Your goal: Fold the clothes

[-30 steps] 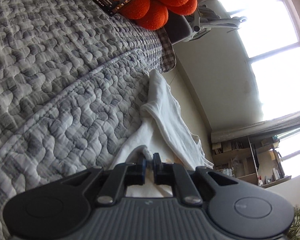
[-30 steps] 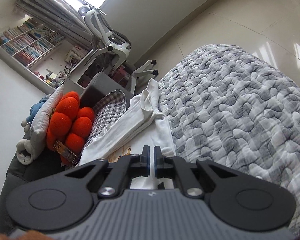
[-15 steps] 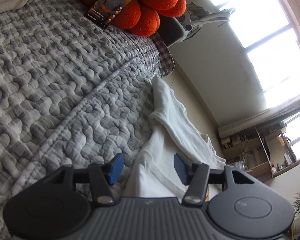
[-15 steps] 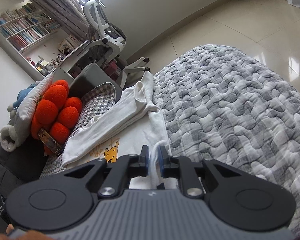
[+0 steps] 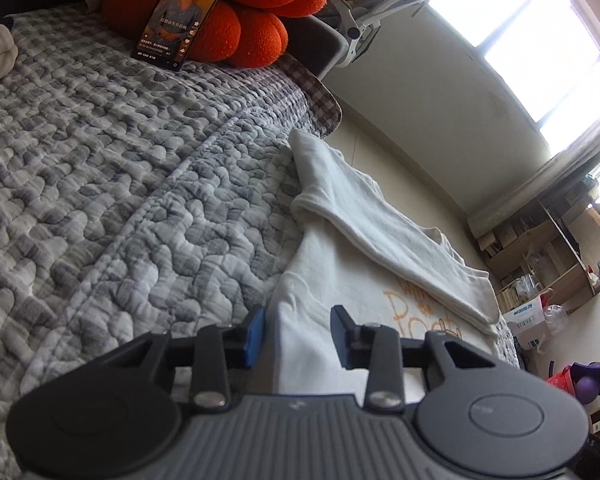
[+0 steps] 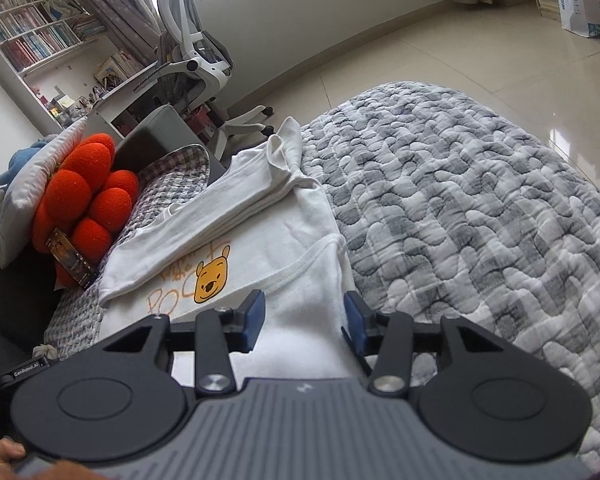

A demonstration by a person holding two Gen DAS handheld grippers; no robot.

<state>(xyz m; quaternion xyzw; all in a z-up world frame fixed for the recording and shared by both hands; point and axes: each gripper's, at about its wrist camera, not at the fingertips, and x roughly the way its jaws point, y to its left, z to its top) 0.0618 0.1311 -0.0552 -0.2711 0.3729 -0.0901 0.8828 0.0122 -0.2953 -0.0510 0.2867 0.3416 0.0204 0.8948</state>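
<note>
A white shirt [image 6: 284, 240] with a yellow bear print lies flat on the grey quilted bedspread [image 6: 460, 208], along the bed edge that faces the office chair [image 6: 192, 60]. One sleeve [image 6: 220, 216] is folded inward across the chest, partly covering the orange lettering beside the bear's face. In the left wrist view the same shirt [image 5: 340, 280] runs along the far edge of the bedspread [image 5: 120, 180], with the folded sleeve [image 5: 380, 236] lying diagonally over the print.

The right gripper [image 6: 305, 316] hangs just over the near part of the shirt, its blue-padded fingers [image 6: 254, 312] spread wide with white cloth showing between them; nothing is pinched. The left gripper [image 5: 298, 334] sits at the shirt's near side edge, where the fabric meets the quilt, with its fingers [image 5: 254, 336] likewise apart and holding nothing. Whether either set of fingertips touches the cloth cannot be told.

At the head end of the bed, an orange bobbled cushion [image 6: 84, 200] rests against a grey-white pillow [image 6: 32, 176], and a phone [image 5: 182, 14] with its screen lit leans upright against the cushion. A bookshelf [image 6: 36, 40] stands against the wall beyond the chair. A fingertip [image 6: 6, 454] of the person shows at the lower left corner of the right wrist view.
</note>
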